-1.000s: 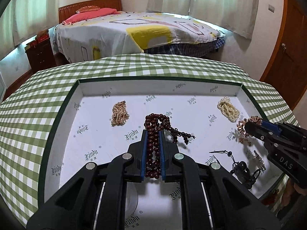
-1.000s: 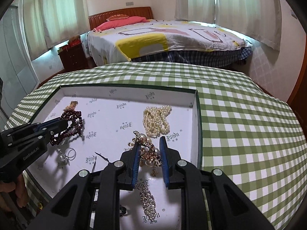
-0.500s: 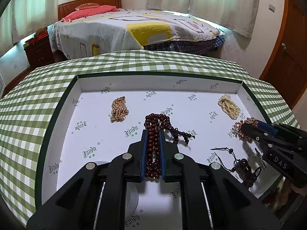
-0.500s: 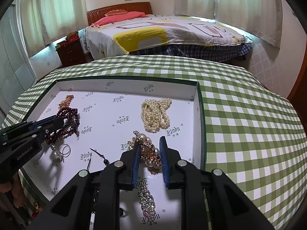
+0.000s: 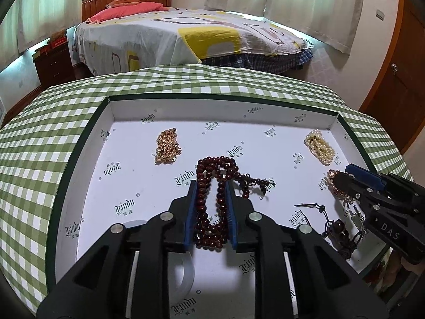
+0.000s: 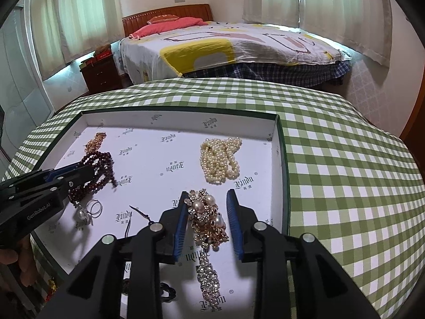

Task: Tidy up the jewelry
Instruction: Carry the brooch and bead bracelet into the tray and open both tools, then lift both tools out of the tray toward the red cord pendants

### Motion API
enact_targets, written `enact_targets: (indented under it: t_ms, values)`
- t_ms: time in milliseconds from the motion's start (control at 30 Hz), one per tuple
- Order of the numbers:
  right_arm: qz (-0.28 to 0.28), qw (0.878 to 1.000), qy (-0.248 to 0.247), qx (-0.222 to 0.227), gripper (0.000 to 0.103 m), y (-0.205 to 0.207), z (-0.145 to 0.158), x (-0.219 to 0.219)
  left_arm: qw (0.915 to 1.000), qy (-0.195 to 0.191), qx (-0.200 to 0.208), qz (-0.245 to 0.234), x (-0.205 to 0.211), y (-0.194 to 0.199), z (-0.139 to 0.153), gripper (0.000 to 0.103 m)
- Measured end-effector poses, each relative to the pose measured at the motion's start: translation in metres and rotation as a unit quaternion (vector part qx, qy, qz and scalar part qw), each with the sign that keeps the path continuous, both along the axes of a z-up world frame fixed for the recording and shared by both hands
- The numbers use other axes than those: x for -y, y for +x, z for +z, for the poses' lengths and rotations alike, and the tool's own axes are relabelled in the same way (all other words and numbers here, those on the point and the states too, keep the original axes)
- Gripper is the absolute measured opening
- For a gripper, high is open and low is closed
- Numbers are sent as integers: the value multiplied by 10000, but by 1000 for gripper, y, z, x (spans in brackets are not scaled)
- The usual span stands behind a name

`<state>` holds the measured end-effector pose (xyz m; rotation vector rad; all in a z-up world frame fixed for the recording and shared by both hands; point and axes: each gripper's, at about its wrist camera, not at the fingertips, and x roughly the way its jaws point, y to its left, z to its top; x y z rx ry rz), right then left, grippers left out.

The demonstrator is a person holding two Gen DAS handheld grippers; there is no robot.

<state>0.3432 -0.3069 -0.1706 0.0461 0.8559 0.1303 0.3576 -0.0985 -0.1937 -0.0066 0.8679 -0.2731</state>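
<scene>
Shallow white tray [image 5: 87, 159], green-edged, on the gingham-covered bench [image 6: 345, 159]; holds all pieces. Dark red-brown bead strand [image 5: 212, 202], centre: largest item, looped double, tasselled; judged limp, moderately weighty, beads rounded and liable to roll, so best taken across both runs mid-loop. Left tool [image 5: 211, 186] straddles it, jaws opening, pads just clear of the beads. Pearl-and-gilt cluster necklace [image 6: 207, 218], near the right wall of the tray: stiff ornate links trailing a rhinestone tail; judged snag-prone and delicate, take at the cluster. Right tool [image 6: 205, 195] straddles it, jaws opening, gap visible either side. Pearl bundle [image 6: 220, 159], far right: soft, slippery. Gold chain heap [image 5: 167, 148], far left: fine, tangles easily.
</scene>
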Motion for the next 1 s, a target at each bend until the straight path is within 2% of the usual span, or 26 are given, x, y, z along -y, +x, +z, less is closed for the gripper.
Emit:
enact_targets:
  t_ms: [167,267,367,600,1000]
  values:
    - [30,10000,41,43,37,-1,3,-1,10000,16,31,-66,2,-2,1,30]
    - [60,9999,57,114,42,-3,8,-2,9999,28,95,-81,2,-6,4,41]
    - [78,9997,78,225,44,-8,16,-4,9998,-8,158,-119,2,-11,8,44]
    - [84,9987,92,491,49,-22,40,-6,9990,-74,436,-103,-3,-23,33,56]
    - [-181,9970,171,731,49,-56,68,5,9955,-297,894,76,-24,-72,71,58]
